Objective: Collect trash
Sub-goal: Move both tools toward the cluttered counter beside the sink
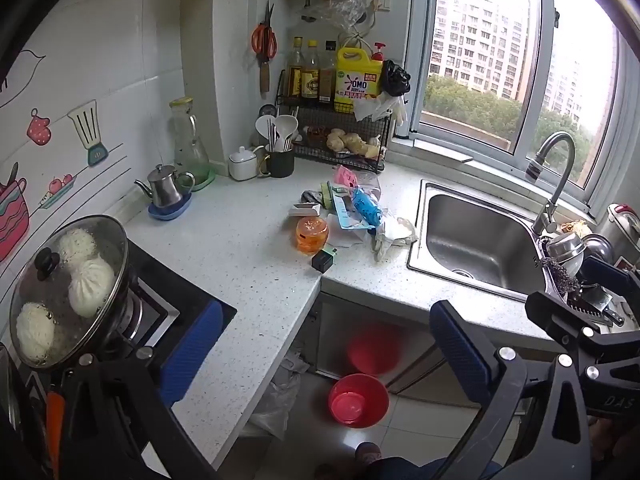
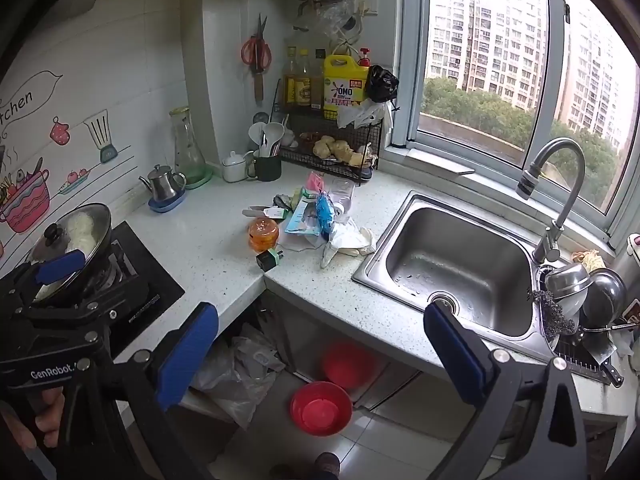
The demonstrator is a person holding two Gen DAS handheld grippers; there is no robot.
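Trash, a heap of crumpled wrappers and white tissue [image 1: 352, 212] at twelve o'clock on the speckled white surface [image 1: 240, 240], risks scattering: both claws, left [image 1: 320, 344] and right [image 2: 320, 344], are spread empty, and the round orange plastic jar [image 1: 312, 234] could tip.

From where I steer, the bench [image 2: 224, 268] wraps an inner corner, with the trash pile [image 2: 320, 220] lying on it near that corner, the sink [image 2: 452, 264] set into it to the right and the stove [image 2: 132, 280] with its lidded pan [image 2: 76, 236] to the left. Behind the pile a wire rack [image 2: 332, 148] stands against the wall below the window [image 2: 500, 52], carrying bottles on top, and left of it sit a utensil cup [image 2: 266, 164], a glass carafe [image 2: 186, 148] and a small kettle [image 2: 164, 186]. Under the bench, on the floor, I see a basin [image 2: 320, 408] in front and a plastic bag [image 2: 236, 372] to its left.
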